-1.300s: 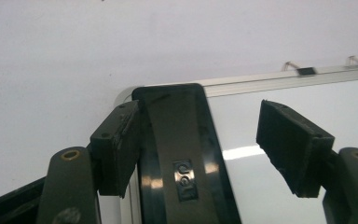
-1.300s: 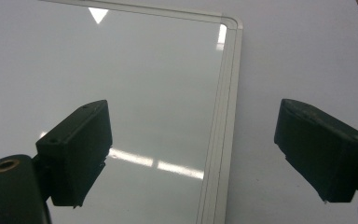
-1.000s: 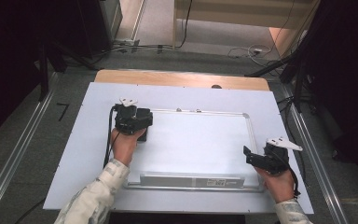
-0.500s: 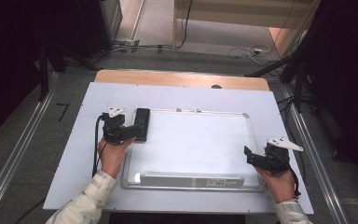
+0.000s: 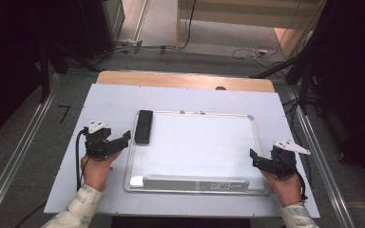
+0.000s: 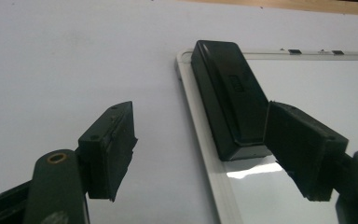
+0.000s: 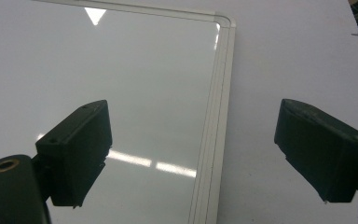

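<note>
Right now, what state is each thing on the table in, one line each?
Eraser: released, lying flat on the whiteboard's left edge.
Whiteboard: flat on the table, wiped clean.
Left gripper: jaws just been opening, nothing between them.
Right gripper: open, empty, at the whiteboard's right edge.

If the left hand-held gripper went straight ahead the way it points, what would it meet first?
Probably the black eraser lying on the whiteboard's left edge, just ahead of the left hand-held gripper; depth is uncertain.

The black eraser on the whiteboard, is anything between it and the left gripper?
No. The eraser lies on the whiteboard at its left edge; the left gripper, jaws open, sits just beside it.
</note>
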`<state>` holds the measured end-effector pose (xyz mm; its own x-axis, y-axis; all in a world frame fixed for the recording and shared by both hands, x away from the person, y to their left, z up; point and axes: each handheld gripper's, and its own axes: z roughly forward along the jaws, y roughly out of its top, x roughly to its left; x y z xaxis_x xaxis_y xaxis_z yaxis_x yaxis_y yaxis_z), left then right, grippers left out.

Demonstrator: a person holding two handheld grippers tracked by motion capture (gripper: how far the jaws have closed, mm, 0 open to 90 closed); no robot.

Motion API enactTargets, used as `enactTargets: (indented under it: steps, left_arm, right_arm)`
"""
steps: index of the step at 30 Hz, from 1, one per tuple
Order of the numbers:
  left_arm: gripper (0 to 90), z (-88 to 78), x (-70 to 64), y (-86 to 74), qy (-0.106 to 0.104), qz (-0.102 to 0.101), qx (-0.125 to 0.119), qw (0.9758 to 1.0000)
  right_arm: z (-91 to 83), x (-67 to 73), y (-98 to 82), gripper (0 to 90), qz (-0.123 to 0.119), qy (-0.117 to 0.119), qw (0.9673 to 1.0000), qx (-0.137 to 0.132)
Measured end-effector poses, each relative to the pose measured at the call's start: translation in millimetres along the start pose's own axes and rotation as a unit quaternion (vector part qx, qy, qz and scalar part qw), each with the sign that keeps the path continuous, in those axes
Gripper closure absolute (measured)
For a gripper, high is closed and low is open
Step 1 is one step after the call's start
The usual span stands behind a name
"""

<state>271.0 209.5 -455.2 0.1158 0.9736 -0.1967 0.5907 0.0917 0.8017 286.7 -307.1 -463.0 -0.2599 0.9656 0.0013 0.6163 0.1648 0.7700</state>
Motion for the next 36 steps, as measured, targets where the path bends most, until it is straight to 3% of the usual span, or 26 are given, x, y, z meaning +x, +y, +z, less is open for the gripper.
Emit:
enactTargets:
  steps: [8,27,36]
  left_arm:
    - [25.1,-12.6,19.7,-11.6,0.014,-0.016,-0.002,0.9998]
    - [25.1,-30.8,39.3,-24.0,0.029,-0.028,-0.008,0.9992]
    - [25.2,-32.3,54.8,-31.8,0.051,-0.034,0.002,0.9981]
  right_arm:
    - [-1.8,-3.6,-0.3,9.8,0.005,-0.001,1.0,-0.003]
    - [-7.1,-14.5,-2.6,9.8,0.02,-0.009,0.9997,-0.008]
    - [-8.5,-17.5,-3.9,9.8,0.022,-0.013,0.9996,-0.007]
